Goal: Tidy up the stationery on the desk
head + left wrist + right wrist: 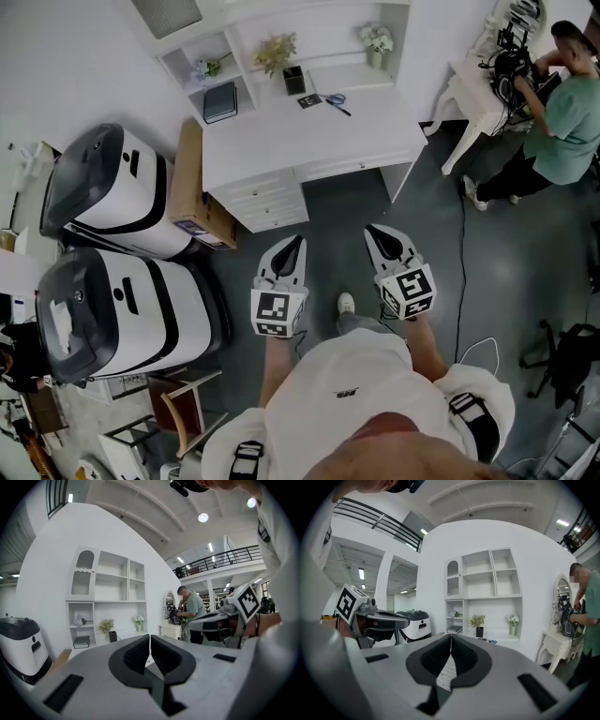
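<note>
Stationery [309, 100] sits on the white worktop [375, 131] at the far side of the head view. A black notebook [220, 101] lies flat in the left bay of the shelf unit [244, 28] that stands on the worktop. A black pen holder [293, 80] stands in the middle bay just beside a potted plant [275, 52]. A small dark card [308, 101] and blue-handled scissors [335, 99] rest near each other on the open surface in front. The left tongs [298, 240] and right tongs [372, 229] are held side by side over the dark grey floor [487, 281], well apart from the worktop and pointing toward it. Each gripper view shows its own jaws pressed together with nothing between them. Two white-and-black machines [112, 197] stand to the left, with a cardboard box [192, 178] between the upper one and the worktop's drawers. At the upper right a person in a green shirt [567, 112] bends over a separate white table [469, 89].
</note>
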Motion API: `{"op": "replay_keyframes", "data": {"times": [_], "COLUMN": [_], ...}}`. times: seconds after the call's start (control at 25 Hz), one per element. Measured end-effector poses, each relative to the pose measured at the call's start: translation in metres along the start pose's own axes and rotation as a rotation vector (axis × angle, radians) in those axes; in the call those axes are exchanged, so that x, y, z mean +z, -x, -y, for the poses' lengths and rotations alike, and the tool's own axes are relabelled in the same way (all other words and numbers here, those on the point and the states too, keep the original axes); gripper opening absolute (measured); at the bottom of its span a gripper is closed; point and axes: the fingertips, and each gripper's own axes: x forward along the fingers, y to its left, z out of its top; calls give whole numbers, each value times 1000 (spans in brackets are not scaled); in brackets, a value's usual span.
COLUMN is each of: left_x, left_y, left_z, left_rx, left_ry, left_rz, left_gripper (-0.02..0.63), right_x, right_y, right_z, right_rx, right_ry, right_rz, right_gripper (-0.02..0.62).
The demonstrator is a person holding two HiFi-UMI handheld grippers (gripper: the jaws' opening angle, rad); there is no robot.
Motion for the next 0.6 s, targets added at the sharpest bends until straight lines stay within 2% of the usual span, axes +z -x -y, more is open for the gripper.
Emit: {"op": "replay_keyframes", "data": {"times": [0.6], "left_x": [9], "left_y": [-109], "left_z": [-33], "left_rx": [18], "left_ry": [5], "left_rz": [-35], "left_gripper": [0], "right_x": [4], "right_y": [-73], "right_z": [84], "right_rx": [22], "right_ry": [6], "right_rz": [-33], "right_gripper": [-3]}}
